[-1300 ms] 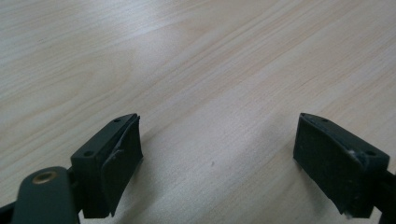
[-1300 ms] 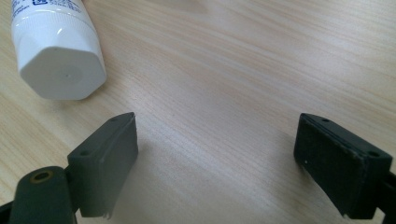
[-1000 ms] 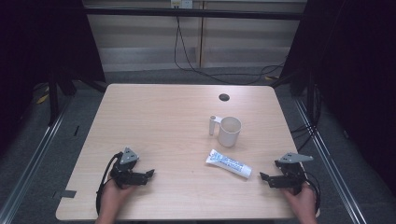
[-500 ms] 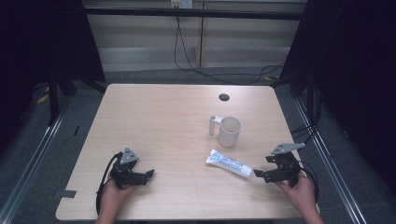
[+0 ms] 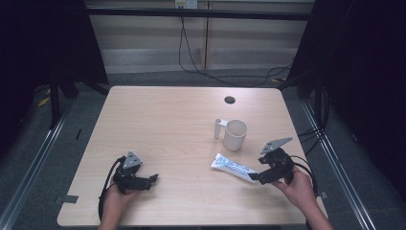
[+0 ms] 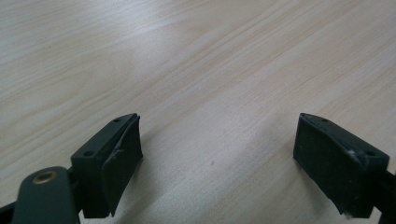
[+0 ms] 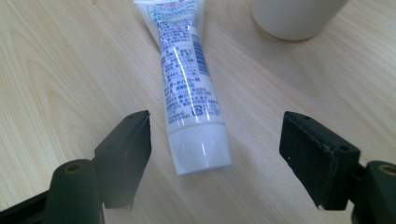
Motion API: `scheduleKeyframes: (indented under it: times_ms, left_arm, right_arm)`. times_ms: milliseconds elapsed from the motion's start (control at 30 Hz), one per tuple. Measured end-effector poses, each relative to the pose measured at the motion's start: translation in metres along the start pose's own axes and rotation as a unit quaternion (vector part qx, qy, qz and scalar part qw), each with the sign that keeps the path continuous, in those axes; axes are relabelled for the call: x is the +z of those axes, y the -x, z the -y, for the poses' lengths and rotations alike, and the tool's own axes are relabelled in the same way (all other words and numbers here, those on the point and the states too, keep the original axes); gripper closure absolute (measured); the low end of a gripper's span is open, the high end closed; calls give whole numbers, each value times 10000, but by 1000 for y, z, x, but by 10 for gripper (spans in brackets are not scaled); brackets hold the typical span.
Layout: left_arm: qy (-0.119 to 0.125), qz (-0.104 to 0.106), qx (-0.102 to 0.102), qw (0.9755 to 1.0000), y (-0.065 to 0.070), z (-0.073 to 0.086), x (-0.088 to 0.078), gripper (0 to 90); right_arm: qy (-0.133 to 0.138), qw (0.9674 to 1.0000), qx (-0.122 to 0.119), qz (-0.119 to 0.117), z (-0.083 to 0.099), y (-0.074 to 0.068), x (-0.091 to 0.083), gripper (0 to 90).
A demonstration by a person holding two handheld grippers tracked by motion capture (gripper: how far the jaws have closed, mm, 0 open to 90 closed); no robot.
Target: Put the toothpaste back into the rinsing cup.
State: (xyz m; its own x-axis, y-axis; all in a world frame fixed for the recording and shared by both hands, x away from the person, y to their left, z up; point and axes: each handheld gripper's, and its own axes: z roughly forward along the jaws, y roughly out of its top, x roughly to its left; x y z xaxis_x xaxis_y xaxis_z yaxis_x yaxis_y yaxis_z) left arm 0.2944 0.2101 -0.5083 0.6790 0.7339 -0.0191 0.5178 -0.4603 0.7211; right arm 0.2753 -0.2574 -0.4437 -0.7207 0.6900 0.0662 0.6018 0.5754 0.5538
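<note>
A white toothpaste tube (image 5: 233,167) with blue print lies flat on the wooden table (image 5: 167,124), just in front of a white cup (image 5: 235,134). My right gripper (image 5: 253,178) is at the tube's near right end. In the right gripper view the tube (image 7: 189,88) points away from me, and its wide cap end lies between the open jaws of my right gripper (image 7: 215,154). The jaws have just been closing a little, and neither pad touches the tube. The cup (image 7: 294,16) stands beyond. My left gripper (image 5: 152,178) rests at the front left, open over bare wood (image 6: 217,158).
A small white upright piece (image 5: 218,128) stands against the cup's left side. A dark round hole (image 5: 230,99) sits in the tabletop near the far edge. The table's right edge runs close behind my right hand. Cables lie on the floor beyond the table.
My right gripper has moved left and up from the table's right edge to the tube's cap end. My left gripper has stayed in place.
</note>
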Motion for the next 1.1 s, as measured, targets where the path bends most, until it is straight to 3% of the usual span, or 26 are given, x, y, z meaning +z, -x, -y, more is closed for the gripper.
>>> scheduleKeyframes:
  times_ms: [200, 400, 1100]
  left_arm:
    - [0, -13, 25, 10000, 0, 0, 0, 150]
    - [6, 8, 23, 10000, 0, 0, 0, 150]
    - [10, 29, 48, 10000, 0, 0, 0, 150]
  right_arm:
    - [-308, 9992, -265, 3, -17, -6, 8, 250]
    - [-612, 9975, -345, -46, -27, -8, 18, 253]
    - [-1130, 9906, -769, -102, -60, -20, 45, 263]
